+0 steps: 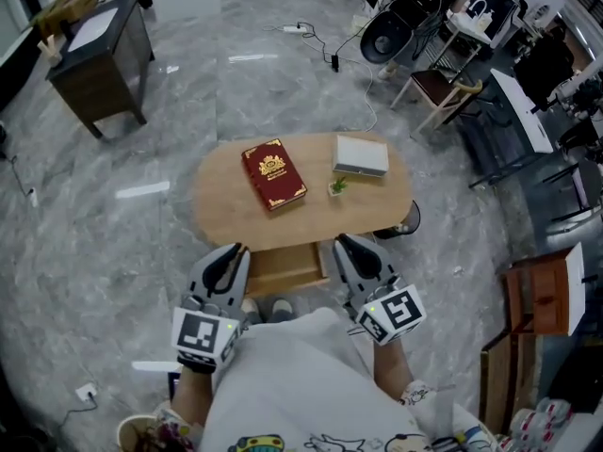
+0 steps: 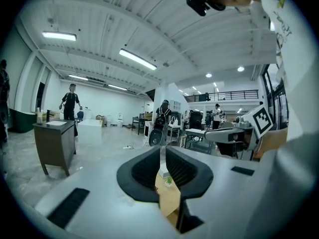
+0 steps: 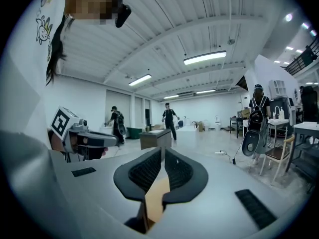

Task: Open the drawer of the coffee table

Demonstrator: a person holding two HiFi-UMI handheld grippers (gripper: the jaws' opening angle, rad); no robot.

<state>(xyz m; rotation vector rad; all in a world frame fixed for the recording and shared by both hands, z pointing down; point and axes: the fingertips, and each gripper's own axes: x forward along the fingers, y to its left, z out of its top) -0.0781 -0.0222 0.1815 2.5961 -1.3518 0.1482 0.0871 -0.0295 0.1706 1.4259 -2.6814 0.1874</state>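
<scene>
Left fingers (image 2: 144, 171): pinched almost together, just a sliver of a gap, nothing in it
Right fingers (image 3: 145, 172): same deal, closed up and empty
Drawer (image 1: 283, 266): right between the two sets of fingertips and lower down. It already sticks out a fair way from under the near edge of the coffee table (image 1: 221, 210), and neither set of fingers looks to be touching it
How it'll handle: my guess is plain wood, so stiff and not fragile. It looks shallow and I can't spot anything in it, so probably light. It should slide straight toward the fingers but might bind if only one corner gets pulled
Where to grab: can't see a knob or handle, so I'd hook the top lip of the front panel, one gripper near each end, and pull evenly
On top, beyond the fingertips: red book (image 1: 273, 173), white box (image 1: 361, 154), small plant (image 1: 337, 186), so no yanking
Writing: book has a gold emblem and gold lettering, way too small to read
Markers: black-and-white squares on the gripper cubes (image 1: 204, 335), no words
</scene>
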